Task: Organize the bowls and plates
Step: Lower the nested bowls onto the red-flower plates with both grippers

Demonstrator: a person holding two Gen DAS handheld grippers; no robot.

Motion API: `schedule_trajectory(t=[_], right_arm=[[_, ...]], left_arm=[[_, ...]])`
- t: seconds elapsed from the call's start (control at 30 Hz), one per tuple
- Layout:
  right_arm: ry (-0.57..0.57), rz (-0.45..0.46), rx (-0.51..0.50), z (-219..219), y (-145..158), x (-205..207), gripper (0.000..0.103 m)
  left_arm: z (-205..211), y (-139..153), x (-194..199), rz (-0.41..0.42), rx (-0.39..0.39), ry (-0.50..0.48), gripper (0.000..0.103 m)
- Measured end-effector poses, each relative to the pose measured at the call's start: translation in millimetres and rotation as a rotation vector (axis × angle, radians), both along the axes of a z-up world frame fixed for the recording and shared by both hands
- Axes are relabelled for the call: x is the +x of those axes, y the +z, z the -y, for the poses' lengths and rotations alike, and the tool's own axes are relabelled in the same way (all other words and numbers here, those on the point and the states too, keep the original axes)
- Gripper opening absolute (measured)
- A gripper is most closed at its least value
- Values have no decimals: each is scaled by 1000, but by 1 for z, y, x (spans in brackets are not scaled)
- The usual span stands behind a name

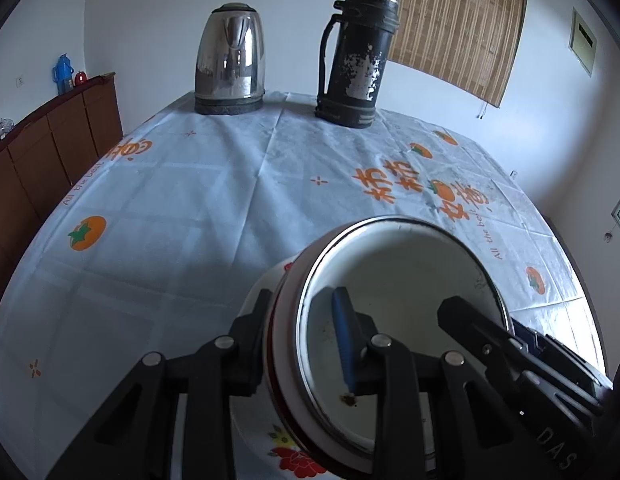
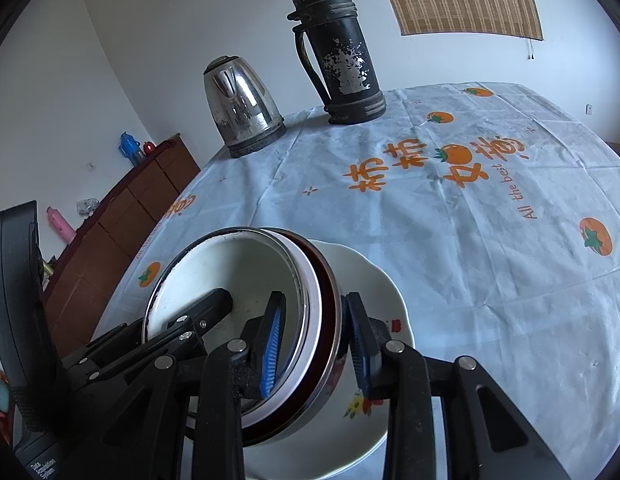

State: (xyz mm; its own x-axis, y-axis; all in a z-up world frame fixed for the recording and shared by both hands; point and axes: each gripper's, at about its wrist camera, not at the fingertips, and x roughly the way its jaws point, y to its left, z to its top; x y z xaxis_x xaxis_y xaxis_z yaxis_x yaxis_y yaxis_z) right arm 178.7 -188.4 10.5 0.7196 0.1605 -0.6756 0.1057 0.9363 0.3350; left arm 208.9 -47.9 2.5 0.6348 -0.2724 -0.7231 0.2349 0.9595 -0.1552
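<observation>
Where the cloth-covered table (image 1: pixel 214 200) runs off to our left, we see a brown cabinet (image 1: pixel 50 148) along the wall with a blue flask (image 1: pixel 63 73) on top; further right, at the table's far edge, a steel kettle (image 1: pixel 231 60) stands beside a worn black thermos (image 1: pixel 360 56), and a bamboo blind (image 1: pixel 458 24) hangs on the wall behind them. Nearer us, in the left wrist view, our left gripper (image 1: pixel 306 332) has its jaws partly closed over the left rim of a stack of bowls (image 1: pixel 394 292); one finger sits outside the wall and the blue-padded one lies inside the white top bowl; the stack is tilted with its mouth towards the camera, over a white flowered plate (image 1: pixel 294 456) on the near part of the table. At the right of that view the other gripper's finger reaches into the same bowl. In the right wrist view, our right gripper (image 2: pixel 316 344) is likewise partly closed on the right rim of the stack of bowls (image 2: pixel 230 276); one blue pad is inside the top bowl, the other against the dark red outer wall; the plate (image 2: pixel 374 280) lies beneath, and the left gripper's finger shows inside the bowl at the left.
</observation>
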Motion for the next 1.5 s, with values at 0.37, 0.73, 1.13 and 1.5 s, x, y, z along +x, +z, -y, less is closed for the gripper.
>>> schedule_trajectory(t=[0.37, 0.73, 1.13, 1.5], right_arm=[[-15, 36, -11, 7, 30, -17, 33], [4, 1, 68, 6, 39, -3, 33], [-58, -133, 157, 15, -7, 0, 33], [-57, -78, 116, 14, -9, -6, 33]], left_arm=[[7, 28, -13, 56, 9, -12, 30], [1, 35, -1, 44, 56, 7, 32], [16, 2, 11, -44, 109, -60, 34], [16, -4, 11, -31, 78, -64, 37]])
